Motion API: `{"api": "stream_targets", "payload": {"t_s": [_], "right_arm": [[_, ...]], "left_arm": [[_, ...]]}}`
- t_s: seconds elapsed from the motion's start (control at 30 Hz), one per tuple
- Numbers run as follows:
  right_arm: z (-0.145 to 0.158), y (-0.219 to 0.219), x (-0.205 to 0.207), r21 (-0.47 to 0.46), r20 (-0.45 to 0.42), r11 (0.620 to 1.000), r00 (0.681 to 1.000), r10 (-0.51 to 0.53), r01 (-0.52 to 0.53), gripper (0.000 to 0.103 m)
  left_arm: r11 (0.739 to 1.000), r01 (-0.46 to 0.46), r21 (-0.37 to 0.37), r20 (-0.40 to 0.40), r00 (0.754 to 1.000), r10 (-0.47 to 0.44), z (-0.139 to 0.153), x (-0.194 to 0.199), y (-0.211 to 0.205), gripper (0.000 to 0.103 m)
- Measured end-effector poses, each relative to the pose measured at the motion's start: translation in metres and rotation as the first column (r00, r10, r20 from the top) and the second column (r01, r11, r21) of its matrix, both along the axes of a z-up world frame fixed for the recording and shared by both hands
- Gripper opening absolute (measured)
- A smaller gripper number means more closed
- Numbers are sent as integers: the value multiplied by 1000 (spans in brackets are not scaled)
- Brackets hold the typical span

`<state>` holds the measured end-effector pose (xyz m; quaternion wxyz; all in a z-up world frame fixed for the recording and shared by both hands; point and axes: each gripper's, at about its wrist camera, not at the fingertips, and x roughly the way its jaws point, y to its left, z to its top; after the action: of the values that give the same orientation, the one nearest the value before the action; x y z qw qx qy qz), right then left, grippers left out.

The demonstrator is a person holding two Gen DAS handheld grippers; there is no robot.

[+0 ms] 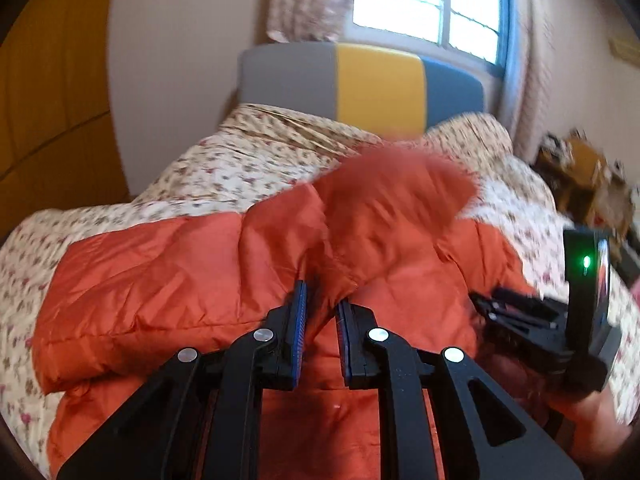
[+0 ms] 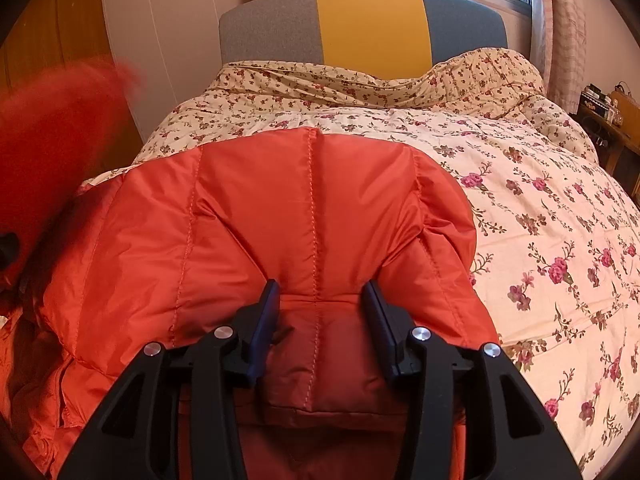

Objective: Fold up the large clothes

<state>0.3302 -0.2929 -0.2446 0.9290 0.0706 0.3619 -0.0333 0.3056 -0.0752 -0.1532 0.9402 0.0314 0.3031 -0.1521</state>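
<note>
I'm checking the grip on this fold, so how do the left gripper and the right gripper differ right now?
The left gripper is nearly closed, pinching a fold of the orange jacket; the right gripper stands wider, its jaws either side of a padded section without clearly pinching it. The fabric the left gripper holds is lifted and blurred; fabric at the right gripper lies flat on the floral quilt. Both point down at the same jacket.

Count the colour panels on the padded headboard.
3, side by side on the padded headboard: grey panel left, yellow panel centre, blue-grey panel right. The floral quilt hides their lower edges.
</note>
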Motion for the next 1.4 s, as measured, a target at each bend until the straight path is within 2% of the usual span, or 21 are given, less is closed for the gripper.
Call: {"api": "stream_targets", "payload": {"t_s": [0.2, 0.33, 0.4, 0.5, 0.6, 0.63, 0.67, 0.7, 0.73, 0.83, 0.9, 0.93, 0.97, 1.0, 1.1, 1.17, 1.23, 1.3, 1.4], "right_arm": [[0, 1, 0, 4, 0, 1000, 1000, -1, 1, 44], [0, 1, -1, 4, 1, 1000, 1000, -1, 1, 47], [1, 0, 1, 7, 0, 1000, 1000, 0, 0, 48], [0, 1, 1, 11, -1, 1000, 1000, 1, -1, 50], [0, 1, 1, 16, -1, 1000, 1000, 2, -2, 51], [0, 1, 1, 18, 0, 1000, 1000, 3, -3, 52], [0, 2, 1, 18, 0, 1000, 1000, 3, -3, 52], [0, 2, 0, 18, 1, 1000, 1000, 3, -3, 52], [0, 2, 0, 20, 2, 1000, 1000, 3, -3, 53], [1, 1, -1, 30, 10, 1000, 1000, 3, -3, 56], [5, 0, -3, 30, 24, 1000, 1000, -1, 0, 70], [8, 0, -5, 22, 33, 1000, 999, -7, 7, 80], [14, 2, -9, 1, 47, 1000, 999, -21, 21, 82], [22, 4, -13, -21, 76, 999, 997, -29, 30, 82], [55, 12, -23, -34, 178, 999, 984, -19, 26, 82], [85, 26, -21, -4, 242, 1000, 970, 3, -2, 82], [102, 43, -11, -5, 257, 999, 966, 42, -43, 82], [109, 73, 9, -56, 223, 993, 968, 116, -106, 82], [89, 114, 53, -180, 58, 968, 981, 186, -173, 81]], "left_arm": [[992, 78, 97, -11, 997, -77, -7, 4, -34, 14], [974, 131, 185, -82, 990, -118, -27, 14, -52, 14], [969, 149, 199, -114, 985, -128, -36, 19, -57, 14], [972, 152, 181, -124, 984, -131, -44, 19, -53, 14], [971, 165, 173, -129, 981, -144, -41, 16, -50, 25], [970, 178, 168, -135, 978, -156, -39, 14, -48, 41], [969, 198, 148, -138, 974, -178, -36, 10, -46, 66], [968, 213, 130, -129, 972, -197, -33, 5, -46, 74], [967, 227, 113, -103, 971, -216, -28, -2, -43, 77], [968, 234, 87, -73, 971, -228, -17, -16, -36, 77], [973, 229, 43, -63, 972, -226, -10, -22, -24, 77], [978, 208, 10, -58, 977, -208, -4, -23, -10, 77], [982, 189, -11, -54, 980, -190, -1, -22, 0, 77], [985, 168, -27, -53, 984, -169, 1, -21, 9, 77], [997, 12, -72, -59, 998, -16, 9, -5, 59, 77], [992, -88, -93, -77, 994, 81, 8, 8, 88, 69], [981, -172, -86, -105, 981, 163, 4, 22, 109, 66], [972, -220, -80, -139, 968, 208, -5, 33, 123, 60], [971, -238, -26, -171, 958, 230, -17, 51, 126, 59]]}}
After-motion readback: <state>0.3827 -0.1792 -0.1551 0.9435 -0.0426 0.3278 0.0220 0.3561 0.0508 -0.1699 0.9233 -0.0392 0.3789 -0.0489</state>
